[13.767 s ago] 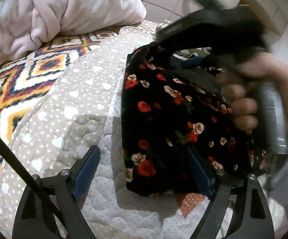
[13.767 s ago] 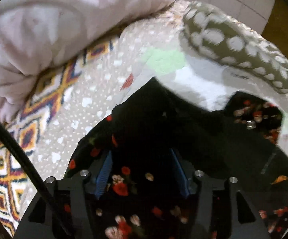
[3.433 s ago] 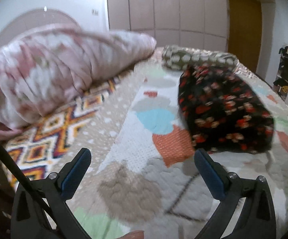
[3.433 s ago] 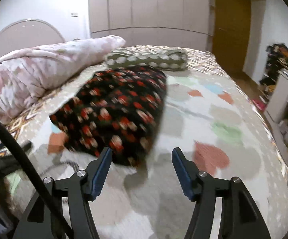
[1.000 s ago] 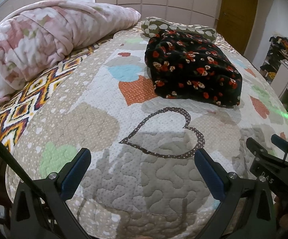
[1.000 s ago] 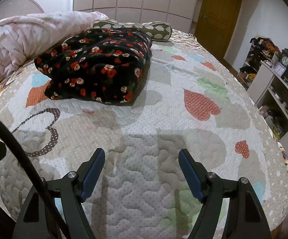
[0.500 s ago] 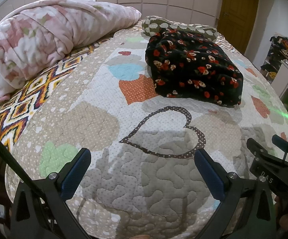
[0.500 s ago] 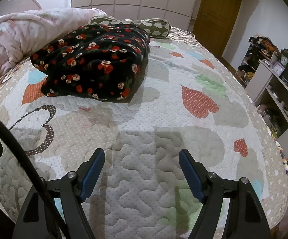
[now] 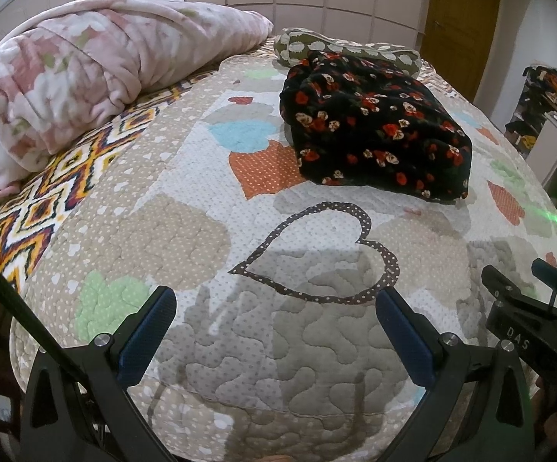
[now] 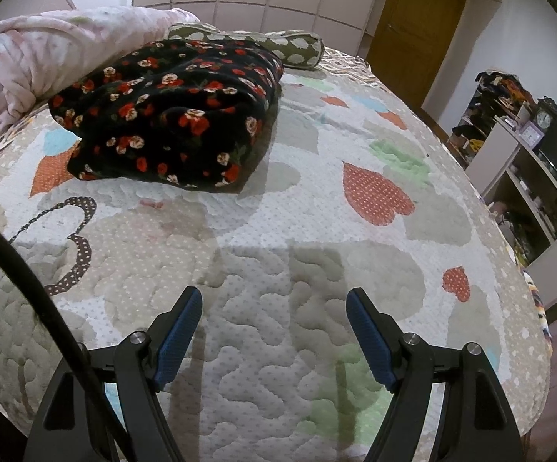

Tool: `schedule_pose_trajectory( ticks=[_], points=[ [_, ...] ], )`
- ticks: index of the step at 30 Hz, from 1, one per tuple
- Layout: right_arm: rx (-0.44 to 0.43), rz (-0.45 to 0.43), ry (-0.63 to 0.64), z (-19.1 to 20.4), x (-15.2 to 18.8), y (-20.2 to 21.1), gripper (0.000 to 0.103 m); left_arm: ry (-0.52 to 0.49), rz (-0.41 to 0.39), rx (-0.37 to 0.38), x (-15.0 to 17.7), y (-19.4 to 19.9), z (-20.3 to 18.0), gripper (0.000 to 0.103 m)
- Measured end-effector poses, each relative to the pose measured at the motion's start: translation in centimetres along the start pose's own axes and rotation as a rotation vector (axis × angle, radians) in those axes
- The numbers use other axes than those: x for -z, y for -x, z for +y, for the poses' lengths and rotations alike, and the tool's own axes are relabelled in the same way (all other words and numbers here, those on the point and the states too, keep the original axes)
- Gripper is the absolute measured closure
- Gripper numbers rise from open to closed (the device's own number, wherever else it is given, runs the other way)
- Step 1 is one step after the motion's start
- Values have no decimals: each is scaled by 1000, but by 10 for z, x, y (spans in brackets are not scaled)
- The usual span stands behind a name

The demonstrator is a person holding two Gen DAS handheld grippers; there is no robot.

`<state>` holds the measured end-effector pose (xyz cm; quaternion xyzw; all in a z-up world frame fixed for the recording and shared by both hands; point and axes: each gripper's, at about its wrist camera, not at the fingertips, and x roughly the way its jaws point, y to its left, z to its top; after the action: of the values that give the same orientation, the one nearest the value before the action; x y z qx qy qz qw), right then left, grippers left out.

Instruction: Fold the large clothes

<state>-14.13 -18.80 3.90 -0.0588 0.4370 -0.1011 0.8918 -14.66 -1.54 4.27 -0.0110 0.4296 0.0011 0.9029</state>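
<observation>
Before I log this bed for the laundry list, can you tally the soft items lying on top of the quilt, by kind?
Folded black floral garment: 1
Pink floral comforter, bunched up: 1
Olive spotted bolster pillow: 1
Total: 3
All lie on the heart-patterned quilt. Both grippers, left and right, hold nothing, fingers apart.

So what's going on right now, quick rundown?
Left gripper open, empty. Right gripper open, empty, both over the quilt. Floral garment lies folded, untouched. Nothing between grippers and it.
</observation>
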Motion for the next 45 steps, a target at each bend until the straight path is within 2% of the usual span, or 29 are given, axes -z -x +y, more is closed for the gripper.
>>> schedule_pose_trajectory(
  ticks=[45],
  points=[
    [31,27,3,-1,3,-5,20,-19,-25,-39,4,1,1,0]
  ],
)
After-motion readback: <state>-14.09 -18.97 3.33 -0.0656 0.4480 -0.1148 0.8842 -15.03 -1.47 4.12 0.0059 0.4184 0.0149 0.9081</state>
